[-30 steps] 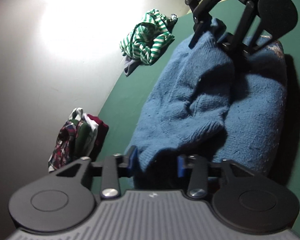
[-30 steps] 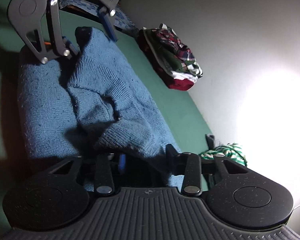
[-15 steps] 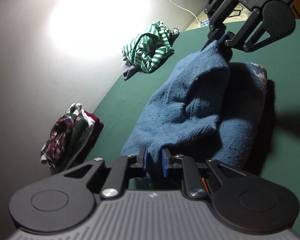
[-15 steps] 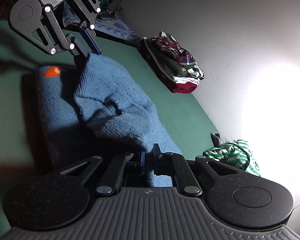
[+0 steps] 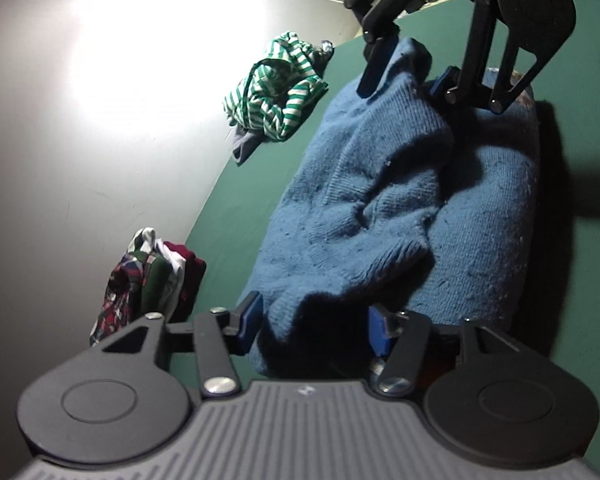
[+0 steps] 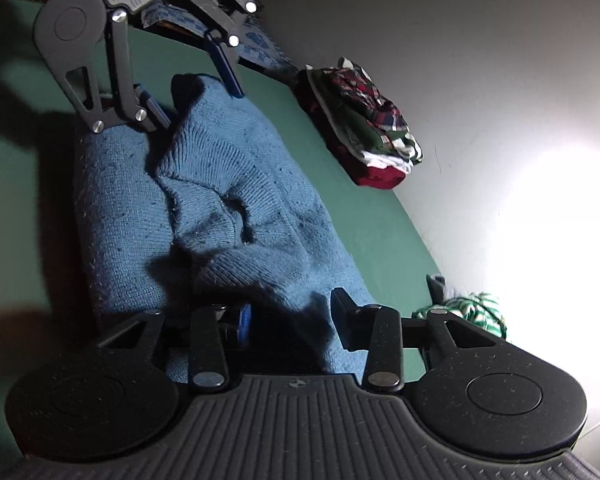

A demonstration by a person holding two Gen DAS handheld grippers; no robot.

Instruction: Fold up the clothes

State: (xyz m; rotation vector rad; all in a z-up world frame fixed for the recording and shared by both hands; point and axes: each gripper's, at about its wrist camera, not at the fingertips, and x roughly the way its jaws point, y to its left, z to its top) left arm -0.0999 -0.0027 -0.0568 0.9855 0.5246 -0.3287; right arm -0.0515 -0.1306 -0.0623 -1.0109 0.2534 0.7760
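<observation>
Blue knit sweater (image 5: 380,200) lies partly folded on green worktop (image 5: 244,200), bunched along middle. Left claw (image 5: 314,330) spread wide, released, sweater edge between its pads. Right claw (image 6: 292,318) also released, opposite sweater end between fingers. Striped garment (image 5: 276,96) and folded stack (image 5: 148,280) near wall.
</observation>
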